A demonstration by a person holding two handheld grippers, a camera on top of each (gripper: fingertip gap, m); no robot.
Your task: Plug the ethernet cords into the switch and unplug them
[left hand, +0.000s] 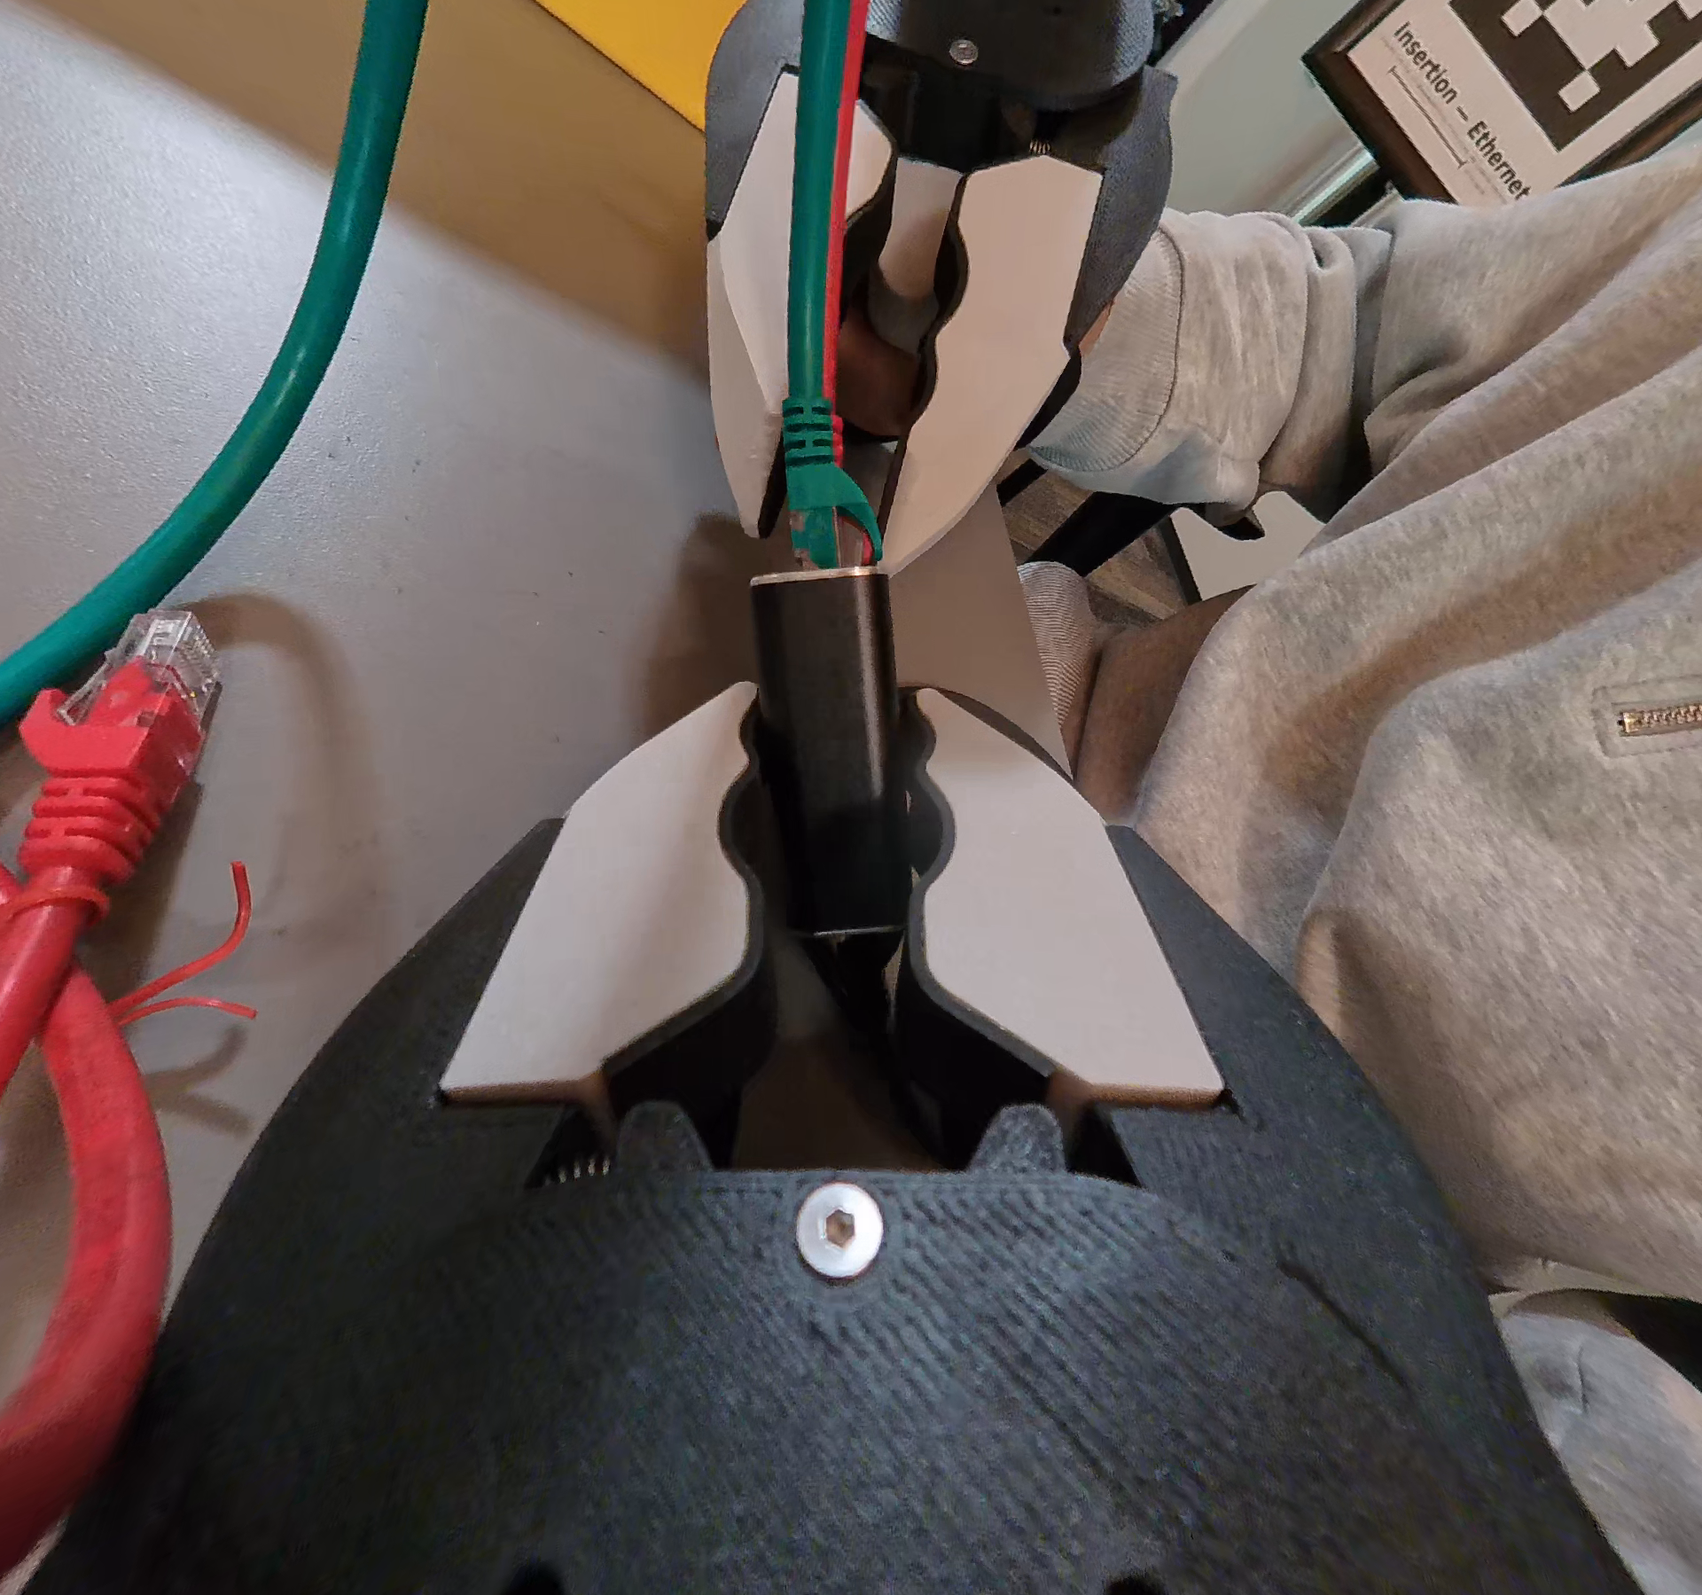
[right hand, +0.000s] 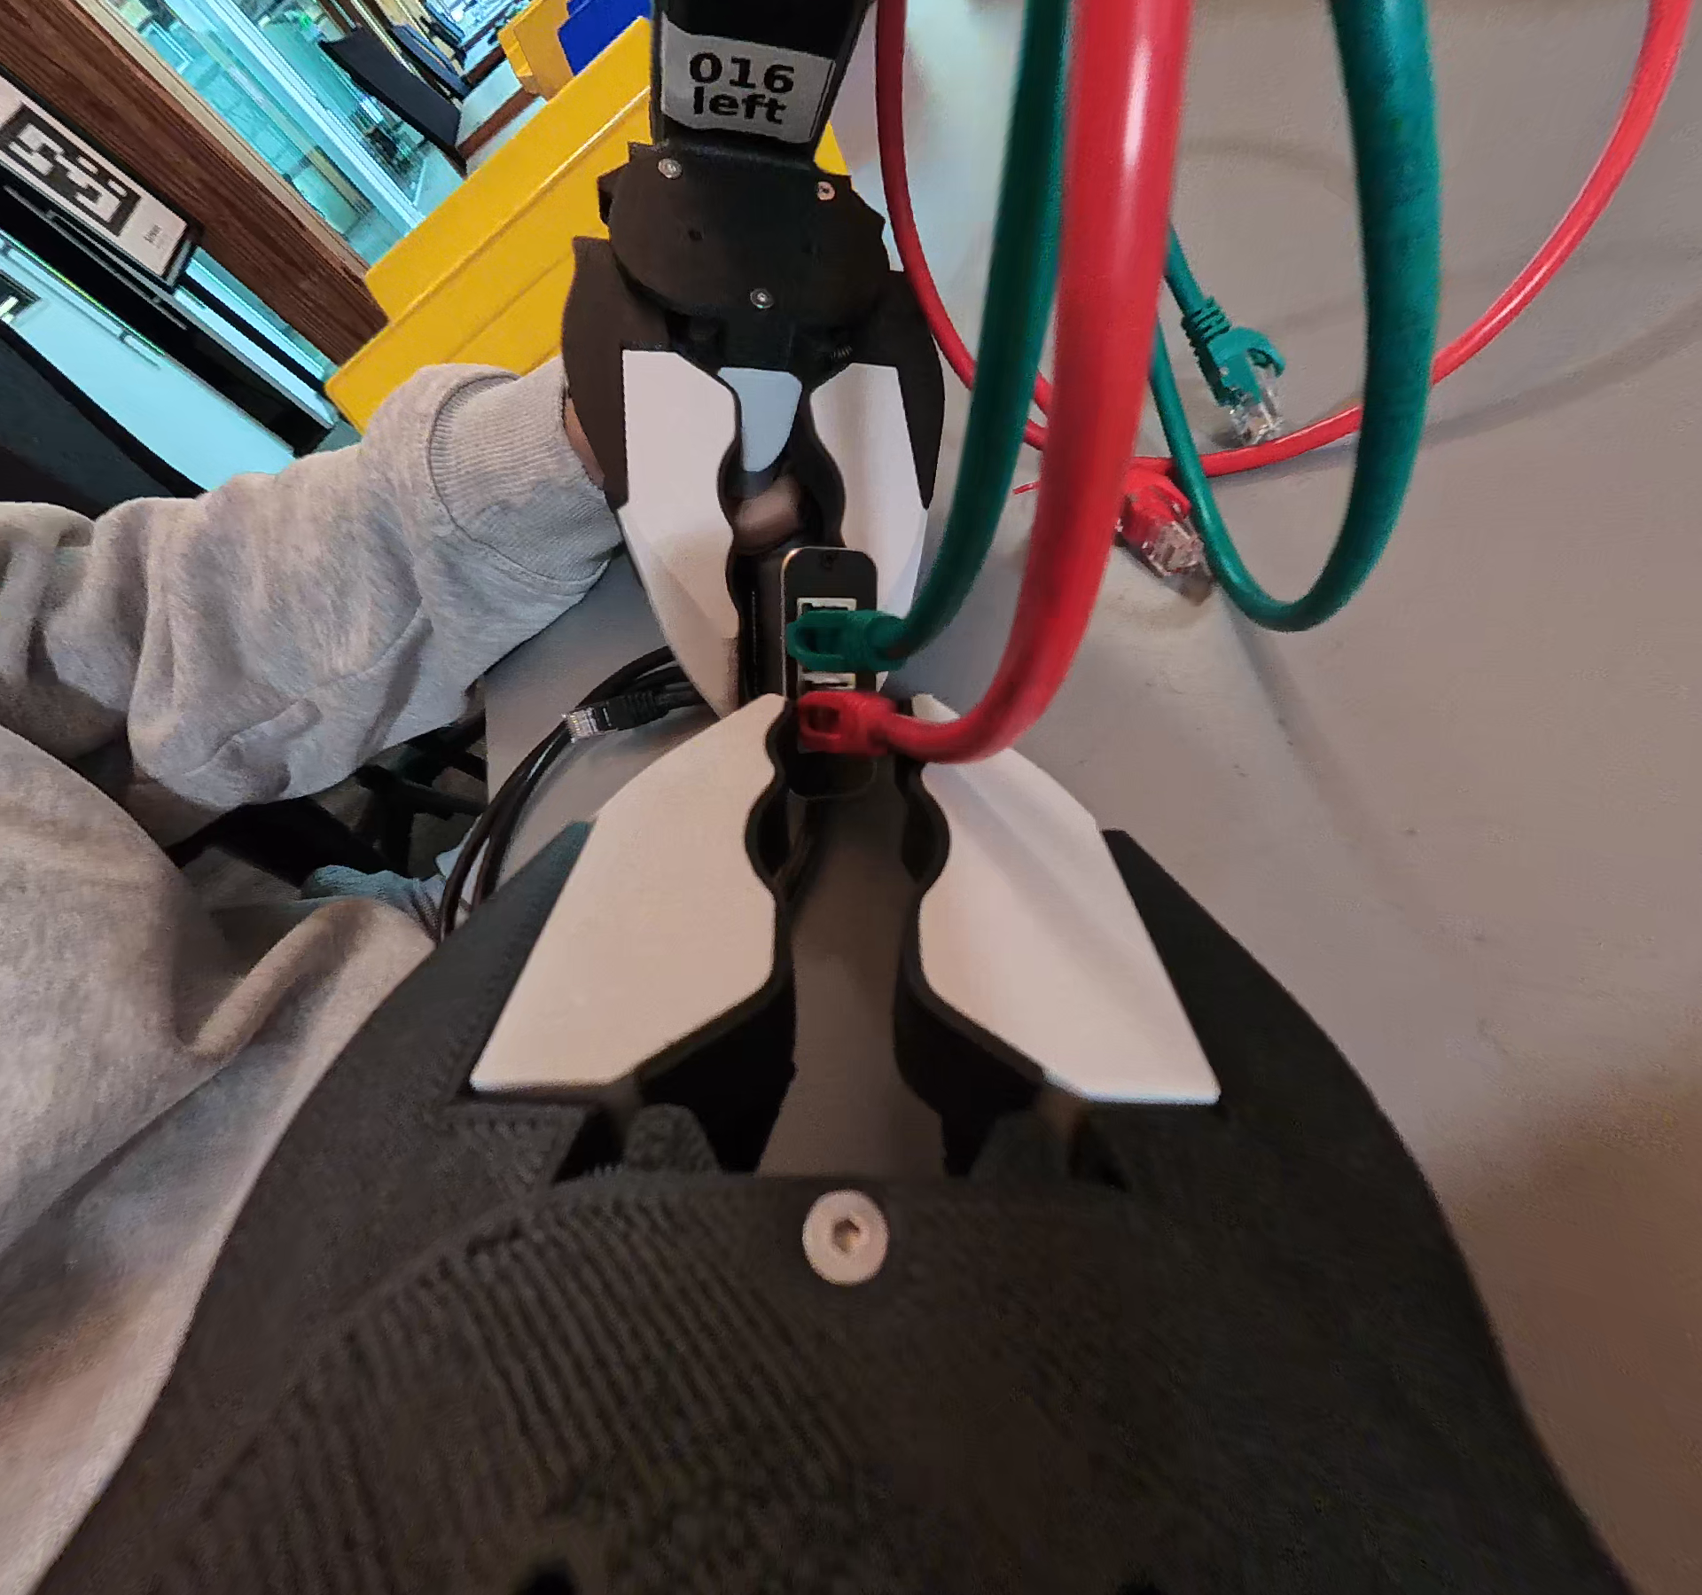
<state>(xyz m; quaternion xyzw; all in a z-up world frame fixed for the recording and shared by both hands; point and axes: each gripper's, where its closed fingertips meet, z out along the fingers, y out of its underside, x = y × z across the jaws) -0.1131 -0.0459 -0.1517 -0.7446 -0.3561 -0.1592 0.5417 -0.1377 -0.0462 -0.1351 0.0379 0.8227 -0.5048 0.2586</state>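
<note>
The left claw (left hand: 833, 800) pinches the black switch (left hand: 822, 749) by its body and holds it in the air above the grey tabletop (left hand: 414, 491), near the edge by the person's lap. 2 cords are seated in its port face: the green plug (right hand: 843, 635) in an upper port and the red plug (right hand: 840, 720) in the port below, with 1 free port showing above the green. The right claw (right hand: 843, 745) has its tips closed in around the red plug and the switch's lower end; whether the pads actually bite the plug I cannot tell. The likely trouble lies in the pull. If the right claw grips the boot without pressing the latch tab, the plug stays locked and a harder tug may drag the switch out of the left claw or twist it. The green cord (right hand: 999, 409) and red cord (right hand: 1114, 353) arc close together, so pulling the red could snag the green loop and lever that plug sideways. Loose ends, a red plug (left hand: 138, 703) and a green plug (right hand: 1239, 367), lie on the tabletop and could be swept toward its edge by the swinging loops.
</note>
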